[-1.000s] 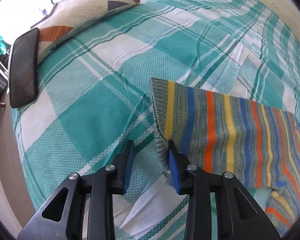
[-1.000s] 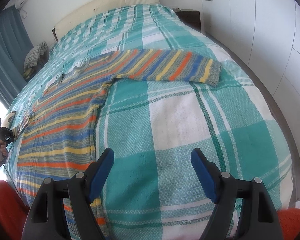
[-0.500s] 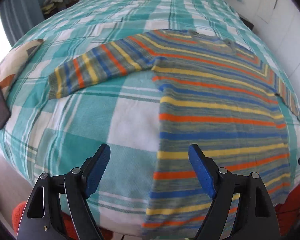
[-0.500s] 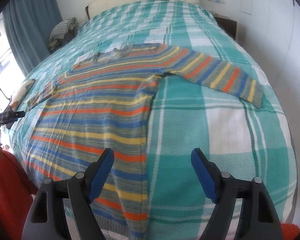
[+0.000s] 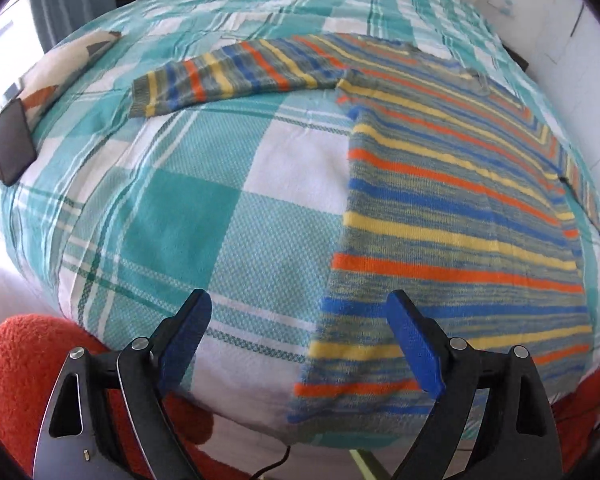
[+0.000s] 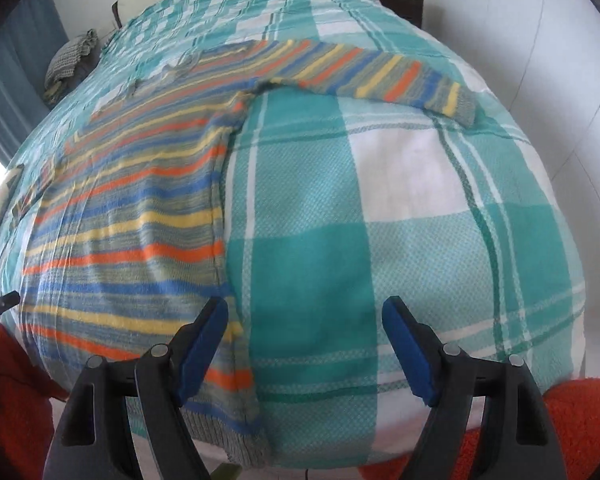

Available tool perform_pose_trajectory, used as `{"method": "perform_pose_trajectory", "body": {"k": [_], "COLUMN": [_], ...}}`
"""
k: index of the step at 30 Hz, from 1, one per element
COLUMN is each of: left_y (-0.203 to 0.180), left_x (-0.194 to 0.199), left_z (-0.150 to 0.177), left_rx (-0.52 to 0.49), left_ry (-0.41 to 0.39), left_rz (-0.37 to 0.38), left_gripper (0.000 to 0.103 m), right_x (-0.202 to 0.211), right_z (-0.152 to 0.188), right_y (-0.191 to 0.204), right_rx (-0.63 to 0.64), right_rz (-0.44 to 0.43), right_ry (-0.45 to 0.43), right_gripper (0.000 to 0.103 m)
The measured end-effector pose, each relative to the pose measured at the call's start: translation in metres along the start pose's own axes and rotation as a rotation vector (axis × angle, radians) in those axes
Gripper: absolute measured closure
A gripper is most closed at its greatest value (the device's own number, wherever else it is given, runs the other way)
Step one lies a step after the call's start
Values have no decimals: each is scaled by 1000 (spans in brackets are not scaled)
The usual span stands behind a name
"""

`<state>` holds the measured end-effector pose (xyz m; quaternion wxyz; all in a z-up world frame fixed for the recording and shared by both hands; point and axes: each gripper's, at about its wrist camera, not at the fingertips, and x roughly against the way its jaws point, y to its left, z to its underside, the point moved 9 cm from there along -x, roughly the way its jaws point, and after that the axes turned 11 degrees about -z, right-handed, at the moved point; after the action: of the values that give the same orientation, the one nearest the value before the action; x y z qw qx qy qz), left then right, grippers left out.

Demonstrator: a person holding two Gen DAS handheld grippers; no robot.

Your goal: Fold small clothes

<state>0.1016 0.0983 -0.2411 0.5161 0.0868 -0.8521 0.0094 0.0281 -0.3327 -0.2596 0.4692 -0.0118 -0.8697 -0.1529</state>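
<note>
Sweater [image 5: 452, 200] lies flat on bed [image 5: 228, 216], sleeves spread, hem over the near edge. Both grippers, left [image 5: 296, 344] and right [image 6: 304, 350], hover fingers apart, holding nothing. Risk: pinching the bedcover with the knit, or hem sliding off.

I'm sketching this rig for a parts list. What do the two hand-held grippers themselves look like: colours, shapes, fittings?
Both match. The left hand-held gripper and the right hand-held gripper each have two black fingers with triangular cut-outs, round silver fasteners near the joints, and blue pads on the inner faces of the tips. No markings are legible. A thin dark cable runs below the left one.
</note>
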Motion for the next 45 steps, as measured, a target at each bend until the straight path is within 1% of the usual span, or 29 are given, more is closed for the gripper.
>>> {"method": "perform_pose_trajectory", "body": {"k": [2,3,4,5,7,9,10,12,13,15,16,18,21,26,32,36,45], "left_y": [5,7,6,4,6,9,11,11,11,11,11,11,12,12,8,9,8], "left_x": [0,-6,-10,-16,-32,-48,-58,-78,-82,-81,-82,-83,-83,-83,-82,-83,-84], "left_z": [-20,-32,-41,-48,-61,-61,-56,-42,-38,-38,-37,-35,-34,-33,-31,-31,-31], "left_rx": [41,37,27,13,-9,-26,-39,-52,-40,-38,-44,-37,-33,-28,-77,-70,-69], "left_ry": [-55,-69,-80,-91,-105,-96,-73,13,33,28,32,35,40,18,-2,12,1], "left_rz": [-24,-38,-51,-69,-110,-153,-164,-160,-149,-157,-155,-145,-133,-116,-175,-168,-162], "left_gripper": [8,8,8,8,8,8,8,7,5,1,1,0,0,0,0,0,0], "right_x": [17,23,28,28,20,11,8,0,-5,-22,-29,-33,-36,-38,-36,-37,-38], "right_z": [-18,-25,-33,-36,-40,-40,-38,-31,-28,-18,-12,-11,-10,-10,-7,-7,-6], "right_y": [-6,-9,-11,-14,-20,-29,-35,-43,-46,-50,-52,-51,-49,-49,-47,-46,-46], "right_rx": [-17,-11,-2,1,-8,-27,-36,-54,-62,-82,-89,-83,-70,-66,-49,-46,-35], "right_rz": [18,37,61,80,87,100,108,121,122,110,105,91,99,98,115,121,145], "right_ry": [-117,-163,-195,-209,-193,-166,-155,-125,-103,-32,-5,-9,0,-3,-6,-6,-4], "right_gripper": [23,18,12,11,11,11,11,11,11,10,6,1,0,0,0,0,0]}}
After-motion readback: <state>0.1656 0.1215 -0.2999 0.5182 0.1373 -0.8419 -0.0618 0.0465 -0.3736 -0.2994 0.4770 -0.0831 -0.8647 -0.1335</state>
